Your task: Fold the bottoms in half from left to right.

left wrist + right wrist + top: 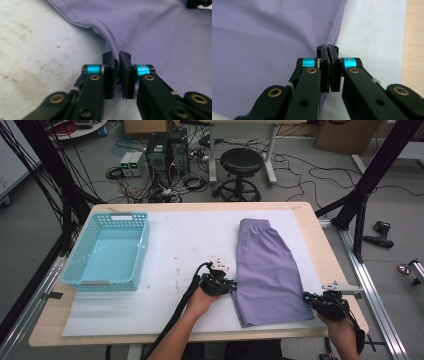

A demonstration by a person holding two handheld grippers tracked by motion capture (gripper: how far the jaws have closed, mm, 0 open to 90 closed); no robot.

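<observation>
Room: grey floor (pixel 300 185) beyond the bench, crossed by loose cables. Black frame struts (pixel 375 170) rise at both sides of the high view. A second table (pixel 240 150) stands at the back, with a black round stool (pixel 242 162) in front of it, two computer towers (pixel 167 152) to its left and cardboard boxes (pixel 345 135) at the far wall. A cordless drill (pixel 379 235) lies on the floor to the right.
Bench: light wooden top (pixel 325 245), with its bare wood showing along the edges.
Surface cover: white sheet (pixel 190 240) over most of the bench top, flat, with faint brownish marks near its centre.
Basket: turquoise plastic lattice basket (pixel 111 251) on the left part of the sheet, upright, well apart from the garment.
Garment: purple shorts (pixel 267 270) lying flat on the right half of the sheet, waistband at the far end, hem toward the person.
Left tongs: left tongs (pixel 231 285) at the near left edge of the shorts. In the left gripper view the jaws are closed onto a raised fold of the purple fabric, pinched between the pads.
Right tongs: right tongs (pixel 306 297) at the near right corner of the shorts. In the right gripper view the jaws are pressed together at the fabric's edge, with purple cloth running into them.
Hands: left hand (pixel 200 301) and right hand (pixel 342 327) enter from the bottom of the high view.
</observation>
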